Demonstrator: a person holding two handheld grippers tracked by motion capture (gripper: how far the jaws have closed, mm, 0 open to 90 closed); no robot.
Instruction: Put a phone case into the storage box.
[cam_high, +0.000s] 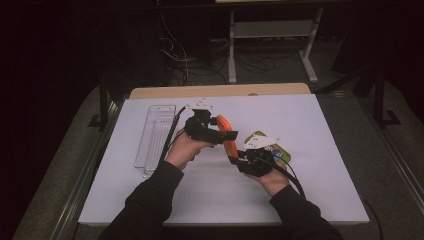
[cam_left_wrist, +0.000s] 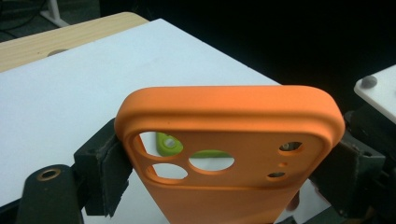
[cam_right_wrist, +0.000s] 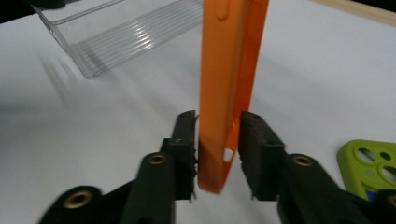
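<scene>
An orange phone case (cam_high: 227, 136) hangs above the white table, held on edge between the two grippers. My left gripper (cam_high: 224, 131) is shut on its camera end, and in the left gripper view the pads press on both long sides of the case (cam_left_wrist: 224, 116). My right gripper (cam_high: 234, 159) is at the case's lower end. In the right gripper view its jaws (cam_right_wrist: 217, 140) flank the orange case (cam_right_wrist: 224, 70) with thin gaps either side, so it is open.
A green phone case (cam_high: 258, 135) lies flat on the table under the right hand; I also see this green case (cam_right_wrist: 373, 163) at the right gripper view's edge. A clear plastic tray (cam_high: 155, 135) lies at the left. A wooden strip (cam_high: 220, 91) edges the table's far side.
</scene>
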